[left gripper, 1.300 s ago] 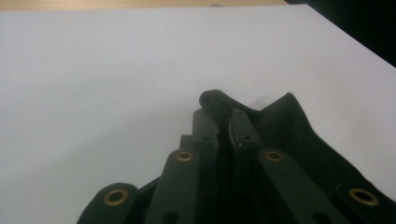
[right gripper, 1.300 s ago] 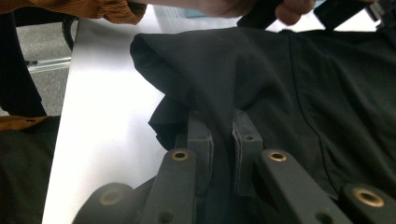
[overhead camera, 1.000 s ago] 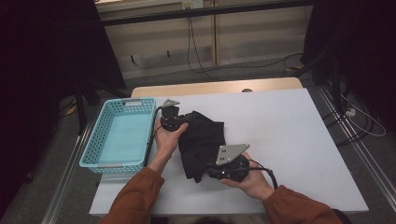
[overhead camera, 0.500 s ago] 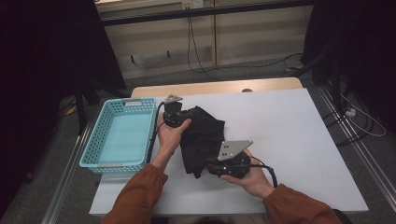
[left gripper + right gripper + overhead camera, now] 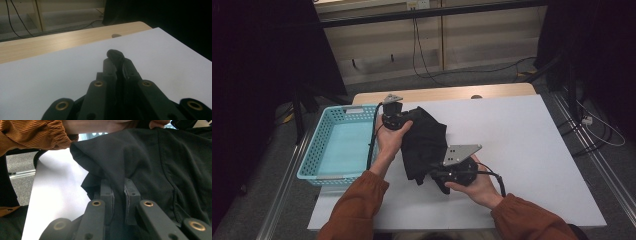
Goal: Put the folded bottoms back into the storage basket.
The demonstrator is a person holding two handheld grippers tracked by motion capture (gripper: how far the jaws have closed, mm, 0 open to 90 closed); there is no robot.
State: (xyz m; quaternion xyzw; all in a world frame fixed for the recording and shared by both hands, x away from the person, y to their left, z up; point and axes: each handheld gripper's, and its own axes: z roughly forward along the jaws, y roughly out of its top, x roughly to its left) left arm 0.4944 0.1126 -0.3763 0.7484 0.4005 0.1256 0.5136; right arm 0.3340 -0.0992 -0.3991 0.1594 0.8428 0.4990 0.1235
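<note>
Both tongs clamped shut on black cloth (image 5: 424, 142): left tongs (image 5: 117, 58) pinch small fold at tips, right tongs (image 5: 119, 192) bite thick bunched edge. Cloth hangs betw. hands over tabletop (image 5: 532, 150), left of centre, basket (image 5: 339, 145) at 9 o'clock of it.

Judgement: fold/lift step. Keep both pinches firm, raise evenly, keep cloth taut, avoid dragging hem; small left bite may slip.

Pose: left hand (image 5: 389, 137) raised, tongs pointing 12 o'clock; right hand (image 5: 474, 185) low, tongs pointing 10 o'clock into cloth.
</note>
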